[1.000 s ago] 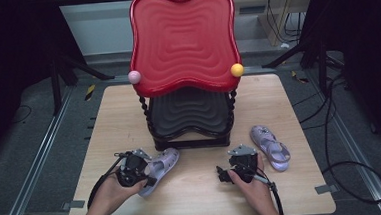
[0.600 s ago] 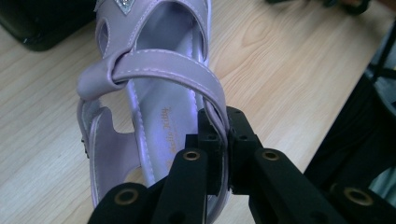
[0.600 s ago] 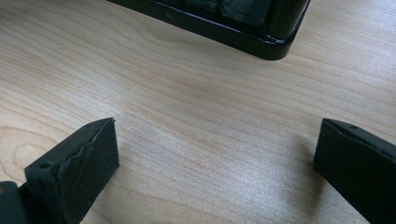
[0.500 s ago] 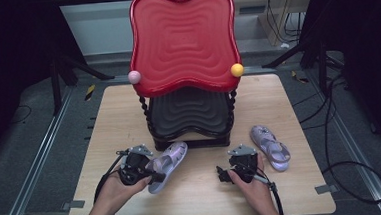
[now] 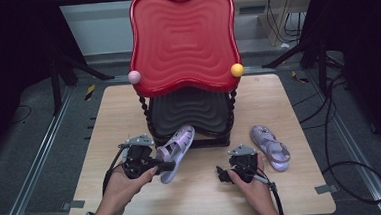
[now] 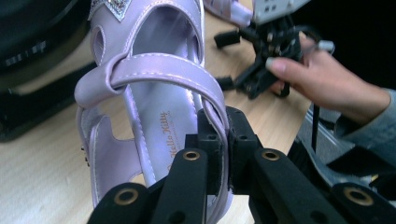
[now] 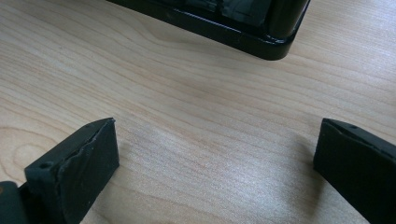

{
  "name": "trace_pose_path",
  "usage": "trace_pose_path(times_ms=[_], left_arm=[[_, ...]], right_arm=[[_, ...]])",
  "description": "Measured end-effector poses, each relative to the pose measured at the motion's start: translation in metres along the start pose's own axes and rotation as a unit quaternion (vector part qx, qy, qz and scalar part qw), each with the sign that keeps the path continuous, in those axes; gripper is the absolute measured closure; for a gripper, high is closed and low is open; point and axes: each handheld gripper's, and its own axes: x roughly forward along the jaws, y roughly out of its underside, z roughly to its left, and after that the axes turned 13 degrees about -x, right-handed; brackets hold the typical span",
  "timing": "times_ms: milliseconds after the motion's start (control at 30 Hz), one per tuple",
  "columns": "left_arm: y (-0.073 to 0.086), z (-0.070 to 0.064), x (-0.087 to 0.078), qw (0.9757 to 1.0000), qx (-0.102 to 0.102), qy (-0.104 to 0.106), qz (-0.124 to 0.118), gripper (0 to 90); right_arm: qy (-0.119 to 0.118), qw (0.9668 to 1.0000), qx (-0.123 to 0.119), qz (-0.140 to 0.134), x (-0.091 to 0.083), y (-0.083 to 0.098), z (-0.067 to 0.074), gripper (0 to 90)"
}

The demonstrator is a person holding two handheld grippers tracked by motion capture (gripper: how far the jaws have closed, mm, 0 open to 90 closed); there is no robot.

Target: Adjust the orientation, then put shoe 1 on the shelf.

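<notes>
Sandal point(image 5: 175, 147) hangs clamped by its heel strap in the left gripper point(image 5: 166, 165), toe tipped toward the rack's black lower shelf point(image 5: 191, 112), likely its destination. Right gripper point(image 5: 222, 174) rests near, jaws apart; the second sandal point(image 5: 270, 146) lies right of it on the table point(image 5: 109, 122).

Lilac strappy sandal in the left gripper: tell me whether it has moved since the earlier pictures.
Yes. The lilac strappy sandal has swung toe-first toward the black lower shelf of the red stand, its toe now against the shelf's front edge, clamped in the left gripper.

Bare table point(image 5: 204, 197) between both hands is free; the red-and-black rack point(image 5: 189, 112) (2 tiers) blocks behind.
</notes>
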Motion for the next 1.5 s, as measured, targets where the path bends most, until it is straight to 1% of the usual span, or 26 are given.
trace_pose_path(times_ms=[67,100,167,267,367,400,433,500,533,700,800,833,867,900,933,1067,1100,1167,1200,1267,1300,1333,1367,1400,1433,1500], left_arm=[[-0.004,-0.002,0.001,0.9999,-0.001,0.003,-0.010,86.3],[-0.007,-0.004,0.003,0.9997,-0.002,0.005,-0.023,86.3],[-0.009,-0.005,0.003,0.9996,-0.002,0.005,-0.028,86.3],[-0.015,-0.009,0.006,0.9988,-0.005,0.012,-0.048,86.3],[-0.022,-0.012,0.008,0.9978,0.000,0.008,-0.066,86.2],[-0.027,-0.014,0.011,0.9967,-0.001,0.010,-0.081,86.2],[-0.027,-0.014,0.011,0.9967,-0.001,0.010,-0.081,86.2],[-0.033,-0.015,0.015,0.9950,-0.001,-0.004,-0.100,86.3],[-0.033,-0.015,0.015,0.9950,-0.001,-0.004,-0.100,86.3],[-0.044,-0.014,0.019,0.9909,-0.014,-0.002,-0.133,86.2],[-0.051,-0.013,0.021,0.9877,-0.018,-0.008,-0.155,86.3],[-0.056,-0.012,0.022,0.9849,-0.020,-0.017,-0.171,86.2],[-0.056,-0.012,0.022,0.9849,-0.020,-0.017,-0.171,86.2],[-0.059,-0.011,0.023,0.9833,-0.021,-0.022,-0.179,86.2],[-0.063,-0.009,0.025,0.9808,-0.024,-0.027,-0.192,86.2],[-0.069,-0.003,0.029,0.9759,-0.035,-0.032,-0.213,86.2],[-0.072,-0.001,0.031,0.9735,-0.037,-0.036,-0.223,86.2],[-0.074,0.001,0.034,0.9713,-0.038,-0.046,-0.230,86.2],[-0.074,0.001,0.034,0.9713,-0.038,-0.046,-0.230,86.2],[-0.076,0.003,0.038,0.9673,-0.037,-0.059,-0.244,86.2],[-0.077,0.003,0.038,0.9658,-0.038,-0.061,-0.249,86.2],[-0.077,0.003,0.038,0.9658,-0.038,-0.061,-0.249,86.2],[-0.078,0.004,0.039,0.9642,-0.038,-0.064,-0.254,86.2],[-0.080,0.005,0.041,0.9613,-0.039,-0.071,-0.263,86.2],[-0.080,0.005,0.041,0.9613,-0.039,-0.071,-0.263,86.3],[-0.081,0.006,0.044,0.9578,-0.037,-0.083,-0.273,86.2]], right_arm=[[0.000,1.0000,0.000,0.000,0.000,0.000,0.000,0.4],[0.000,1.0000,0.000,0.000,0.000,0.000,0.000,0.4],[0.000,1.0000,0.000,0.000,0.000,0.000,0.000,0.4],[0.000,1.0000,0.000,0.000,0.000,0.000,0.000,0.4],[0.000,1.0000,0.000,0.000,0.000,0.000,0.000,0.5],[0.000,1.0000,-0.002,0.000,0.000,0.000,0.000,0.4],[0.000,1.0000,-0.002,0.000,0.000,0.000,0.000,0.4],[0.001,1.0000,-0.002,0.001,0.000,0.000,0.000,0.4],[0.001,1.0000,-0.002,0.001,0.000,0.000,0.000,0.4],[0.001,1.0000,-0.002,0.000,0.000,0.000,0.000,0.4],[0.002,1.0000,-0.003,0.000,0.000,0.000,0.000,0.4],[0.002,1.0000,-0.003,0.000,0.000,0.000,0.000,0.4],[0.002,1.0000,-0.003,0.000,0.000,0.000,0.000,0.4],[0.002,1.0000,-0.003,0.000,0.000,0.000,0.000,0.4],[0.002,1.0000,-0.003,0.000,0.000,0.000,0.000,0.4],[0.002,1.0000,-0.004,0.000,0.000,0.000,0.000,0.4],[0.002,1.0000,-0.003,0.000,0.000,0.000,0.000,0.4],[0.001,1.0000,-0.003,0.000,0.000,0.000,0.000,0.4],[0.001,1.0000,-0.003,0.000,0.000,0.000,0.000,0.4],[0.001,1.0000,-0.003,-0.001,0.000,0.000,0.000,0.4],[0.001,1.0000,-0.003,-0.001,0.000,0.000,0.000,0.4],[0.001,1.0000,-0.003,-0.001,0.000,0.000,0.000,0.4],[0.000,1.0000,-0.002,-0.001,0.000,0.000,0.000,0.4],[0.001,1.0000,-0.003,-0.001,0.000,0.000,0.000,0.4],[0.001,1.0000,-0.003,-0.001,0.000,0.000,0.000,0.4],[0.001,1.0000,-0.003,-0.001,0.000,0.000,0.000,0.4]])
